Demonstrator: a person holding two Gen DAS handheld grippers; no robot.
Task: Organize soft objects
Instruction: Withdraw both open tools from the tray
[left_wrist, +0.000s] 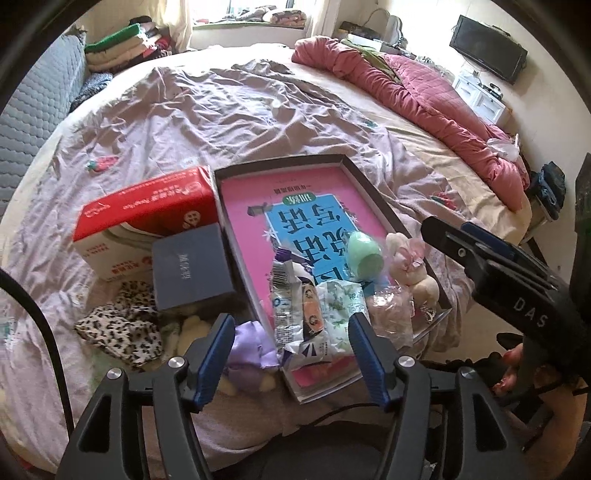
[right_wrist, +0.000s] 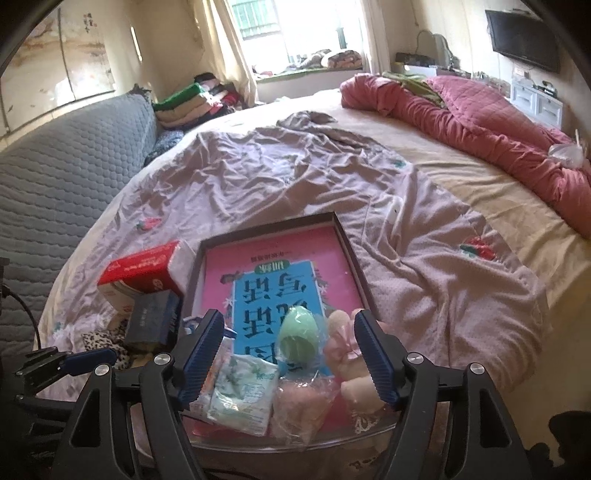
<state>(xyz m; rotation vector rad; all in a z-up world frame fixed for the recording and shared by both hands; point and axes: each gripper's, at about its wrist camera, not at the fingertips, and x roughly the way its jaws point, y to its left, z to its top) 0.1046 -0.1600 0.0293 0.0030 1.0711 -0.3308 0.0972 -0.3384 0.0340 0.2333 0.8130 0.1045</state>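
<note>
A shallow dark-rimmed box (left_wrist: 280, 162) with a pink and blue book inside lies on the bed. On it sit a green egg-shaped sponge (left_wrist: 364, 251), a pink plush bunny (left_wrist: 410, 258), a tissue packet (left_wrist: 341, 306), a bagged pink puff (left_wrist: 391, 314) and a snack wrapper (left_wrist: 288, 295). My left gripper (left_wrist: 291, 354) hangs open above the wrapper and a purple cloth (left_wrist: 247, 350). A leopard-print fabric (left_wrist: 122, 325) lies at the left. My right gripper (right_wrist: 288, 358) is open above the sponge (right_wrist: 297, 336), bunny (right_wrist: 341, 343) and puff (right_wrist: 299, 406), touching none.
A red tissue box (left_wrist: 147, 218) and a grey-blue box (left_wrist: 192, 266) stand left of the tray. A crumpled lilac sheet (right_wrist: 295, 166) covers the bed, with a red quilt (right_wrist: 480, 122) along the far right. A grey padded headboard (right_wrist: 66, 173) lies left.
</note>
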